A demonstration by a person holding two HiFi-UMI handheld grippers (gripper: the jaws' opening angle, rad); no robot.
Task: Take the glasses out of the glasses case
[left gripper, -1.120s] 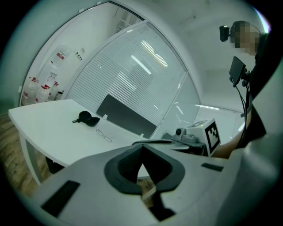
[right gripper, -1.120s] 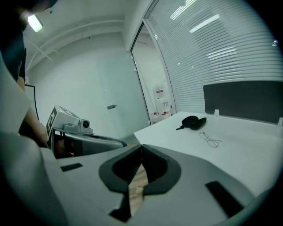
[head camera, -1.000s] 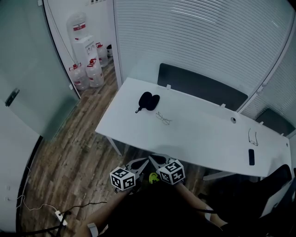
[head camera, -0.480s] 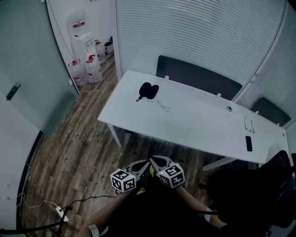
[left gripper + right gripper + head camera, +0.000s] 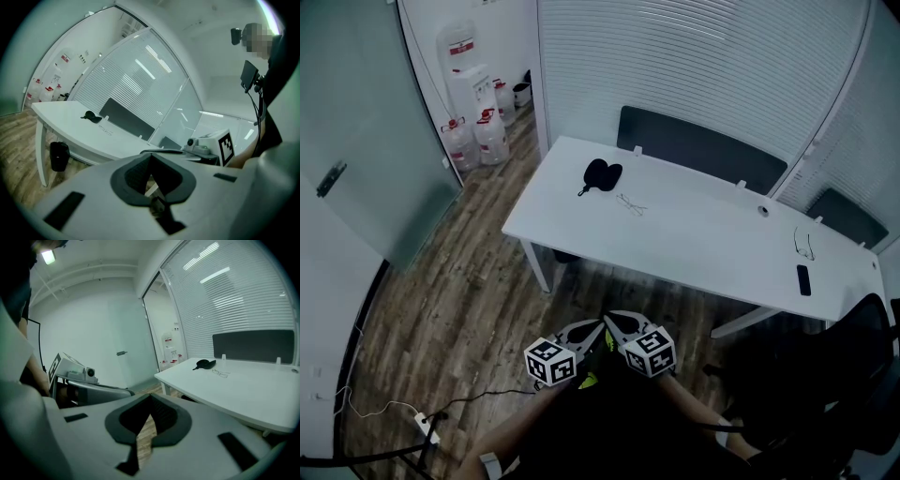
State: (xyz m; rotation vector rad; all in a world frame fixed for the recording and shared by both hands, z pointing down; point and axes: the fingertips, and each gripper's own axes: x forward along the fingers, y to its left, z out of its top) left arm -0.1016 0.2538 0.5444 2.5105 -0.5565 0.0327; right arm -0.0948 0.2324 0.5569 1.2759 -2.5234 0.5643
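Both tongs are held low in front of the person, well short of the white worktop (image 5: pixel 703 246). The left tongs (image 5: pixel 584 332) are pressed tip to tip with nothing between them. Their own view shows only a sliver of floor through the slit below the meeting point. The right tongs (image 5: pixel 622 325) are likewise closed and empty, with wood floor (image 5: pixel 459 309) visible under the tips. In the head view the two sets sit just beside each other, and the arms behind them merge into a dark mass at the bottom edge.

The black glasses case (image 5: pixel 601 173) lies near the far left corner of the worktop. It is small and dark in every view, and I cannot tell whether it is open or shut. A thin-framed pair of glasses (image 5: pixel 630 203) lies on the bare worktop near the case, a little to its right and nearer, apart from it — the frame is so fine that its folding cannot be read.

Toward the right end lie a second pair of glasses (image 5: pixel 806 244) and, just nearer, a dark phone (image 5: pixel 803 279). A black chair (image 5: pixel 853 375) is cut off at the right edge. Water bottles (image 5: pixel 478 141) stand on the floor at far left.
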